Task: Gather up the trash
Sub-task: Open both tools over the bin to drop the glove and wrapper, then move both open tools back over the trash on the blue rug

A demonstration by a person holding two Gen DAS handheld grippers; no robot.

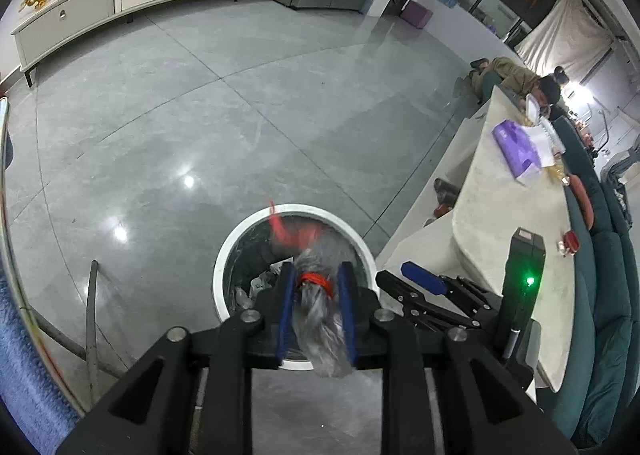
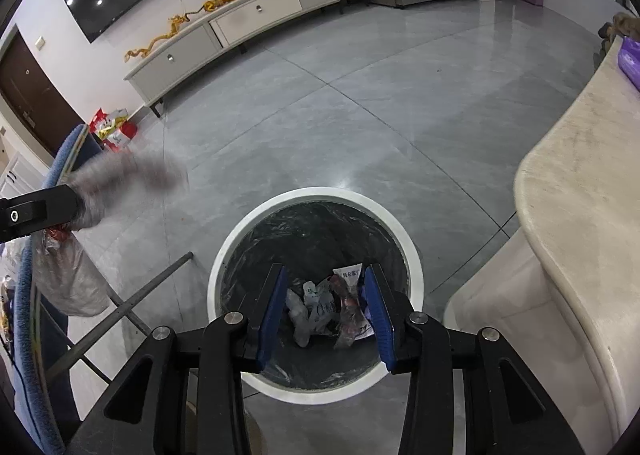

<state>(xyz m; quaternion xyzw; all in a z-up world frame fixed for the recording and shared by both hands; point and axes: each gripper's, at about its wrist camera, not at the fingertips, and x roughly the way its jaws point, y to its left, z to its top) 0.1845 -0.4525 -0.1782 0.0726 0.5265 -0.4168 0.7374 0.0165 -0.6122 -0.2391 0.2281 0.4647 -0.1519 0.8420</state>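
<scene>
Between the blue pads of the left gripper sits a crumpled clear plastic bag tied with a red band. Its long axis runs along the fingers, from deep in the jaws out past the tips, where a red strip trails off. The jaws stand narrowly apart. The bag is smeared with motion blur, so I cannot say for sure whether the pads press on it or it is sliding free; a sliver of gap seems to show at either side.

Straight beyond and below those tips lies the open mouth of the white-rimmed bin, lined with a dark bag. The bag's leading end already overlaps the opening, so the coming move turns on that line: the bag needs only to drop along the fingers' own direction to land inside.

The right gripper is moderately open and holds nothing; through the gap between its pads show crumpled wrappers at the bottom of the bin, directly below the tips. Both grippers tilt steeply down over the bin, the right one to the side of the left and slightly ahead of its tips. In the right wrist view the left gripper's body enters from the left edge with the blurred bag jutting from it.

Right of both grippers runs a pale table edge.
</scene>
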